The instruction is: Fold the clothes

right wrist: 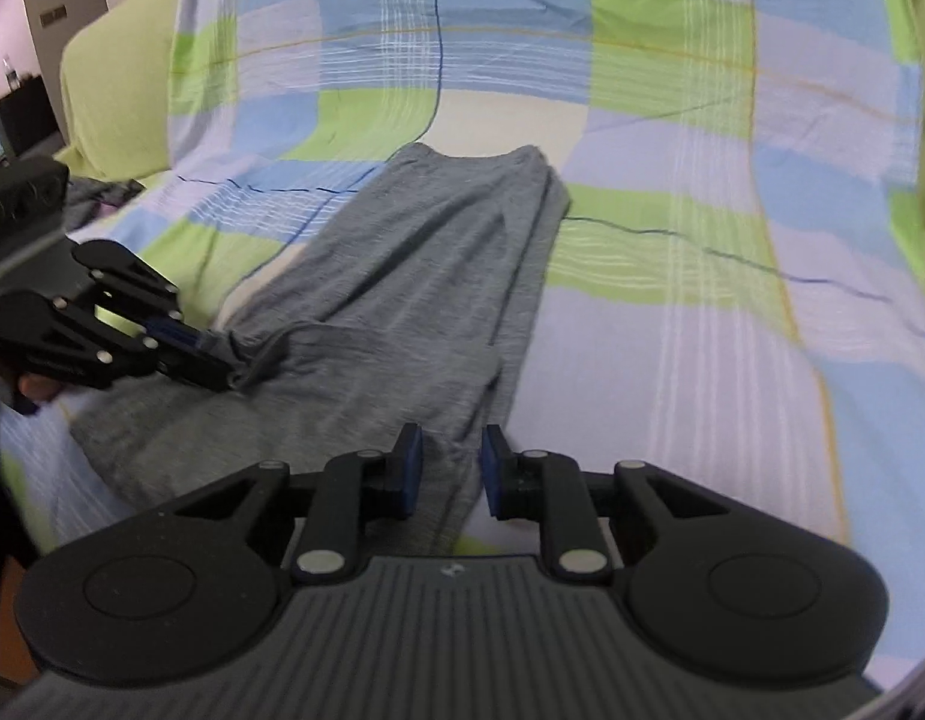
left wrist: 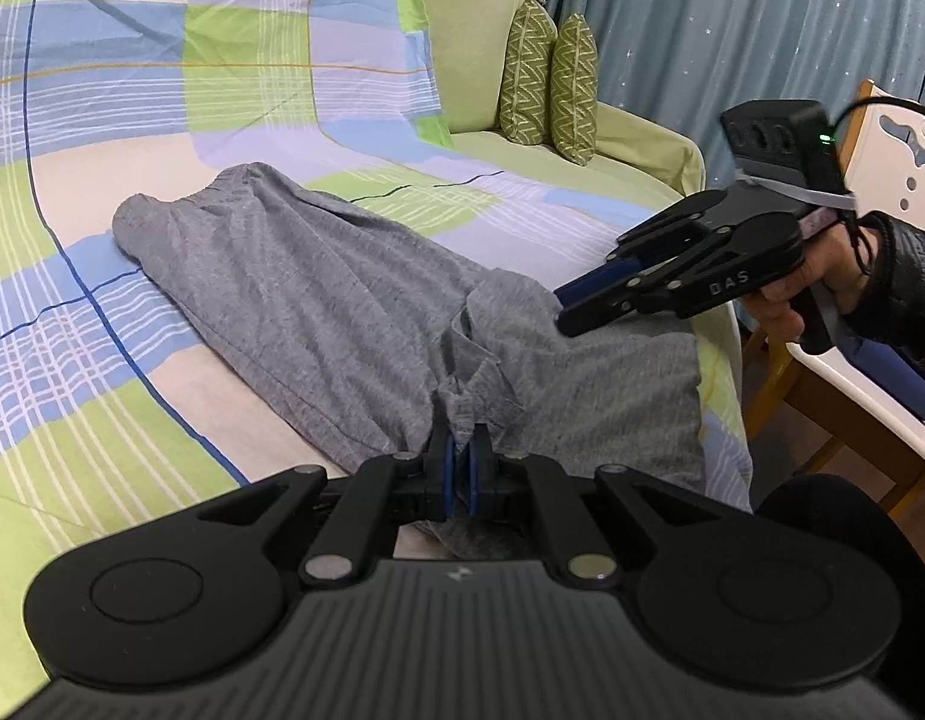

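Grey jersey trousers (left wrist: 318,300), soft and limp, are spread on the plaid-sheeted sofa (left wrist: 102,360), a bunched hem pinched by the left gripper (left wrist: 461,468) while the right gripper (right wrist: 450,468), parted, hovers over the other edge.

Checked sheet (left wrist: 234,60) in green, blue, lilac and cream, spread over a sofa. Two green patterned cushions (left wrist: 549,81) upright side by side at the far right end. Blue curtain (left wrist: 732,18) with small white stars behind. White wooden chair (left wrist: 894,180) at the right edge. Dark cabinet (right wrist: 24,114) far left.
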